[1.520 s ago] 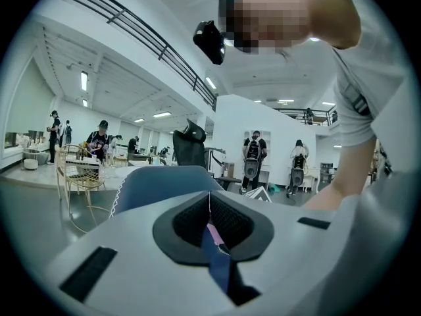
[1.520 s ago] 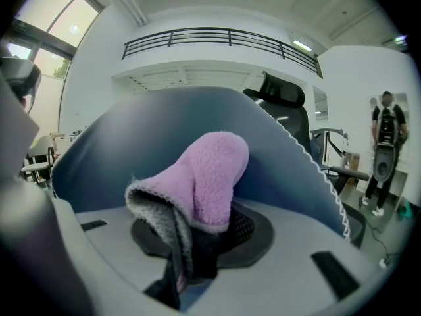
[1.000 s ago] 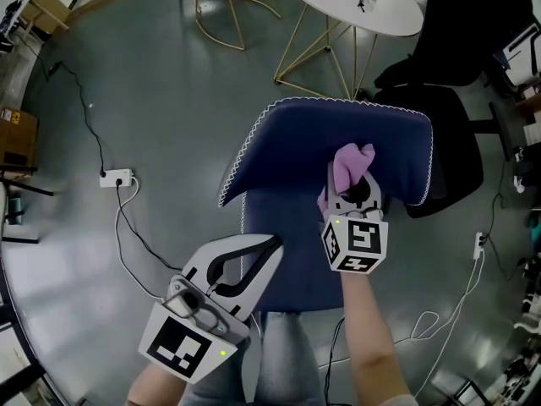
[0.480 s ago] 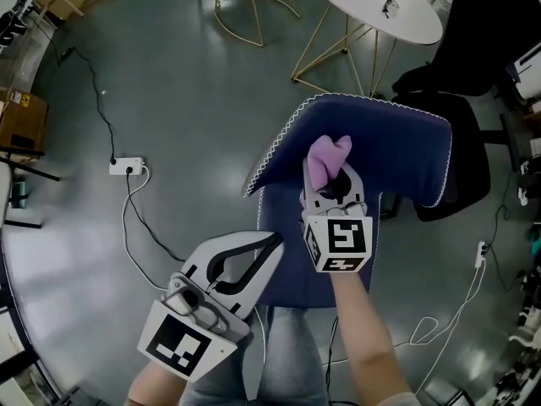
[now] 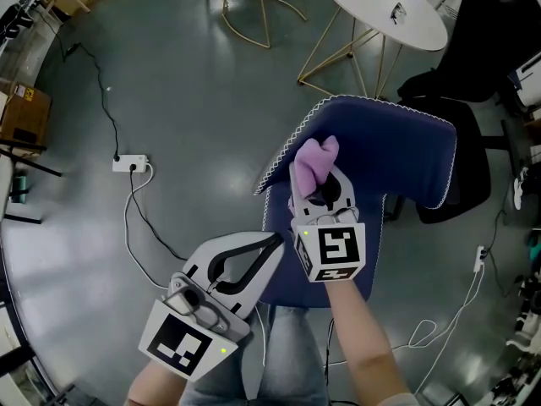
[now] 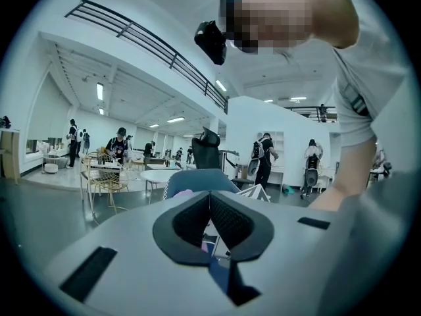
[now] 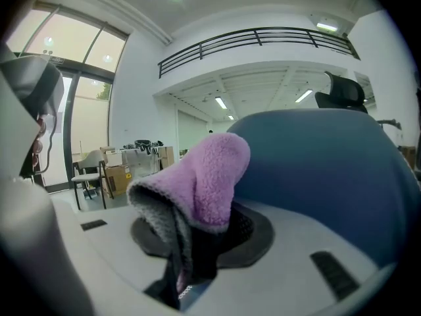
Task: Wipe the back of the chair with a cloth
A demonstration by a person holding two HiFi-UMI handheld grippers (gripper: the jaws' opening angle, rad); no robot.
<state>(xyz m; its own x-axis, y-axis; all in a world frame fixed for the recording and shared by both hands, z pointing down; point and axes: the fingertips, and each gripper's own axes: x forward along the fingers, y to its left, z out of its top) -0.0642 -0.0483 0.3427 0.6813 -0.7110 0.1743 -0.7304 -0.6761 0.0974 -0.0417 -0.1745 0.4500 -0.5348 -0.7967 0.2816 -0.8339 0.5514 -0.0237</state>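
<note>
Right gripper (image 5: 319, 189) clamped on pink cloth (image 5: 312, 162). Cloth bunched, sticking up out of the jaws, pressed against blue chair back (image 5: 397, 146) by its white-piped edge at head view's left. Left gripper (image 5: 269, 245) low, beside the seat (image 5: 283, 252), jaws together on nothing. Grey floor (image 5: 186, 83) around; power strip (image 5: 132, 164) well off left.

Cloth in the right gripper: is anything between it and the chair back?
Nothing visible. The right gripper holds the cloth right at the piped edge of the chair back, with no object between them; actual contact can't be confirmed.
</note>
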